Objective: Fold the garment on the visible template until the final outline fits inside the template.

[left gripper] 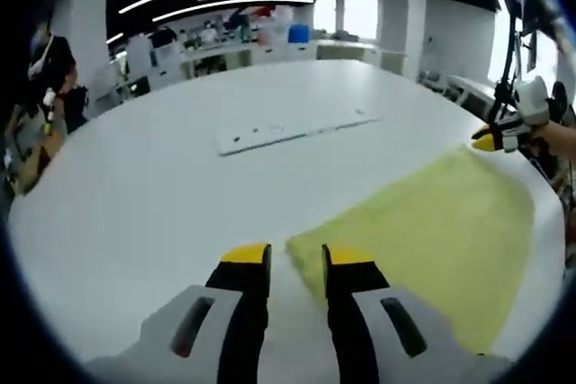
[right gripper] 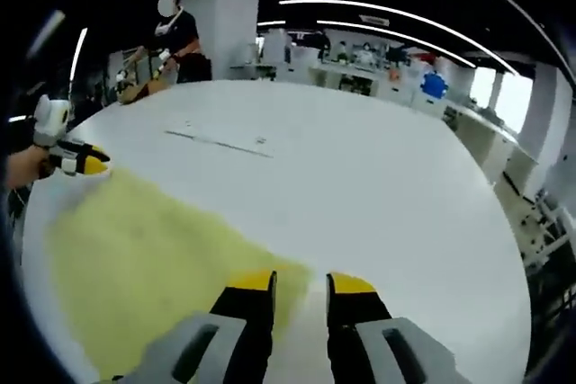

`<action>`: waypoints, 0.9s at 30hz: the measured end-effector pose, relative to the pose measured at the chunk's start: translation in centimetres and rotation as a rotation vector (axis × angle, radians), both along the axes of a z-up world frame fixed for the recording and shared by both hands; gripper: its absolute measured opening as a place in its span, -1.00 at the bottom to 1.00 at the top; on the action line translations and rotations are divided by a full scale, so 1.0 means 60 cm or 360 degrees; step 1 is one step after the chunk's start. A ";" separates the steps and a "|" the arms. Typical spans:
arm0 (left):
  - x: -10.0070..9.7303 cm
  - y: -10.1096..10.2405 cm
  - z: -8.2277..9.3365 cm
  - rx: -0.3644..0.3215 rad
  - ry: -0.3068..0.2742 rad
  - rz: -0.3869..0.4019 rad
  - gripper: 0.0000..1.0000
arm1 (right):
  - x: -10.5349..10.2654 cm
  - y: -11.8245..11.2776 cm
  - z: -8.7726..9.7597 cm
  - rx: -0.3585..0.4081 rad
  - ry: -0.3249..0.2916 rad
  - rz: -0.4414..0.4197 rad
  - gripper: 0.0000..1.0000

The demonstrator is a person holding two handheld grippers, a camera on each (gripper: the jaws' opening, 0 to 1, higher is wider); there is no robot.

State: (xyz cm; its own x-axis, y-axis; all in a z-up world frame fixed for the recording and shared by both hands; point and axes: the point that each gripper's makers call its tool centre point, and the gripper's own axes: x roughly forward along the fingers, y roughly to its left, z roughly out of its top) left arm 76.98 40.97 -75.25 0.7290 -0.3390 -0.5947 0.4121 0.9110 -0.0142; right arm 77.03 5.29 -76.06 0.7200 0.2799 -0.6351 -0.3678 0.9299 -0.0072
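Note:
A pale yellow garment [left gripper: 432, 231] lies flat on the round white table [left gripper: 162, 195]. In the left gripper view my left gripper [left gripper: 297, 258] stands open over the cloth's near corner, which reaches into the gap between the yellow-tipped jaws. My right gripper [left gripper: 502, 137] hovers at the cloth's far right corner. In the right gripper view the garment [right gripper: 153, 249] spreads to the left. There my right gripper [right gripper: 301, 283] is open, its left jaw over the cloth's near corner. My left gripper [right gripper: 79, 159] sits at the far left corner, held by a hand.
A long white strip [left gripper: 292, 128] lies across the middle of the table, seen again as the strip [right gripper: 220, 143]. A person [right gripper: 175, 38] stands beyond the far table edge. Desks and white pillars fill the room behind.

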 end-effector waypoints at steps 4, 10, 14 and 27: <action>-0.017 -0.014 0.015 -0.0065 -0.0017 -0.0072 -0.31 | -0.021 0.024 0.008 0.0178 0.0068 0.0002 -0.21; -0.053 -0.024 0.026 -0.0092 -0.0031 -0.0188 0.05 | -0.057 0.047 0.022 0.0318 0.0129 0.0061 0.15; -0.078 -0.025 0.033 -0.0143 -0.0021 -0.0230 0.24 | -0.078 0.050 0.021 0.0392 0.0188 0.0095 0.34; -0.166 -0.017 0.036 -0.0160 0.0033 -0.0307 0.39 | -0.178 0.060 0.029 0.0397 0.0274 0.0175 0.43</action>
State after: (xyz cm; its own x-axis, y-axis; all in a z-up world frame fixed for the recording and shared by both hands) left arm 67.00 39.95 -73.11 0.6328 -0.5291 -0.5653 0.5771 0.8090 -0.1112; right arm 66.35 8.92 -74.33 0.5649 0.5121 -0.6470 -0.4420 0.8499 0.2868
